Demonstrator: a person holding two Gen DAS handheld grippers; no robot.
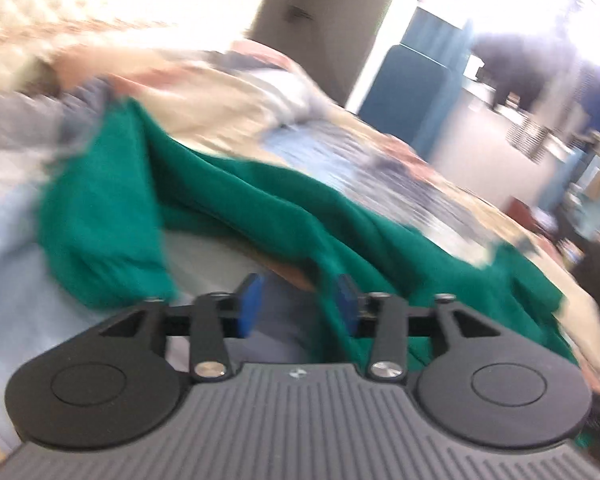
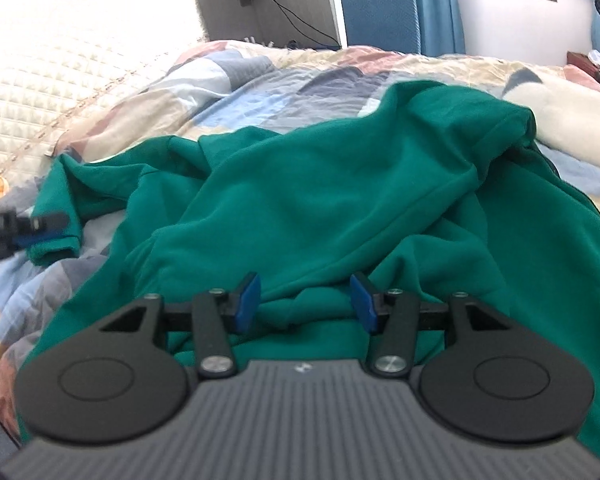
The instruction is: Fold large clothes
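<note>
— Two claws, one garment: where does it lie from your left one?

— In my left view, the left gripper (image 1: 298, 306) stands released, nothing pinched; the green garment (image 1: 260, 196) drapes far and right, blurred.

— And the right view?

— My right gripper (image 2: 304, 302) gapes too, a near fold between its pads unpressed. The garment sprawls left-to-right on the patchwork quilt (image 2: 236, 80); this claw is nearer.

Bright rm w/ blue chair (image 2: 376, 4), quilted bed (image 2: 228, 76)
</note>
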